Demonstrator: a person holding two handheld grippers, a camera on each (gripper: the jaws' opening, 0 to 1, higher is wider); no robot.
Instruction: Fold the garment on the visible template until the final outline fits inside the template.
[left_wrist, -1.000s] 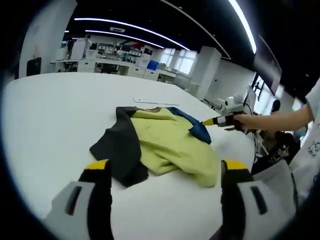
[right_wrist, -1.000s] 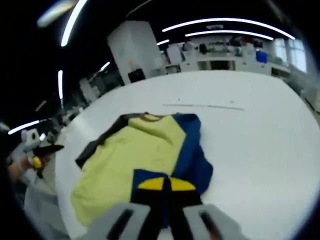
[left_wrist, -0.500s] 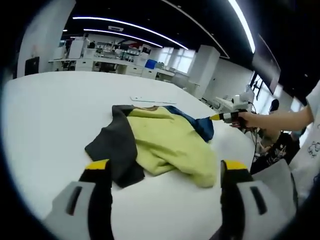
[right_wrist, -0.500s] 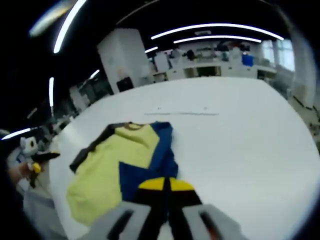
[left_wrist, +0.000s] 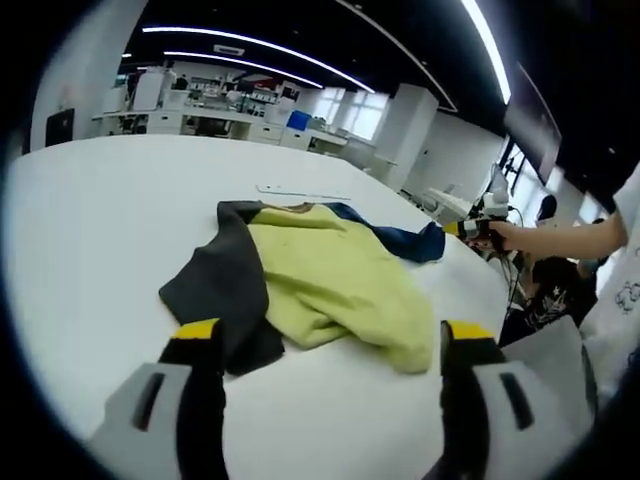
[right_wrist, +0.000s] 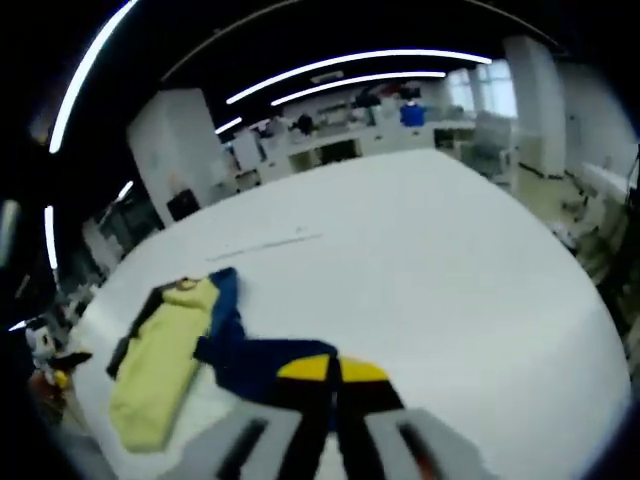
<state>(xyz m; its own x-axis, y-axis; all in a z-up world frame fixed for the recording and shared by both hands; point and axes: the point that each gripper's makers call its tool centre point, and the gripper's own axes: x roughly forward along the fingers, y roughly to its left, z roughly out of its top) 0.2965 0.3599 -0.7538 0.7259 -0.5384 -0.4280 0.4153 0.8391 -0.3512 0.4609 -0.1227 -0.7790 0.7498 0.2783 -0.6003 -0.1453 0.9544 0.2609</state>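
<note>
1. The left gripper view looks across the white surface (left_wrist: 90, 240) at the garment (left_wrist: 310, 275), which lies crumpled near the surface's middle, beyond the left tool (left_wrist: 330, 345).
2. The left tool's two yellow-tipped jaws stand wide apart with nothing between them, hovering short of the garment's near edge.
3. This view also takes in the right tool (left_wrist: 462, 229), held in a person's hand (left_wrist: 505, 236) on the far right side of the garment, with its yellow tip touching the stretched blue sleeve (left_wrist: 405, 242).
4. The right gripper view shows that grip from behind: the right tool's (right_wrist: 328, 370) jaws are pressed together, clamped on the blue sleeve (right_wrist: 265, 358), which runs from the jaws toward the garment's (right_wrist: 165, 355) body.
5. From this side the garment looks narrow and long, left of the right tool, and much bare surface (right_wrist: 450, 260) spreads to the right of it.
6. A thin pale strip (left_wrist: 300, 191) lies on the surface just beyond the garment's collar; in the right gripper view it shows as a faint line (right_wrist: 265, 242).
7. The garment has a yellow-green body, a dark grey sleeve (left_wrist: 220, 295) spread toward the left tool, and a blue sleeve pulled out straight; its hem is bunched and rumpled.
</note>
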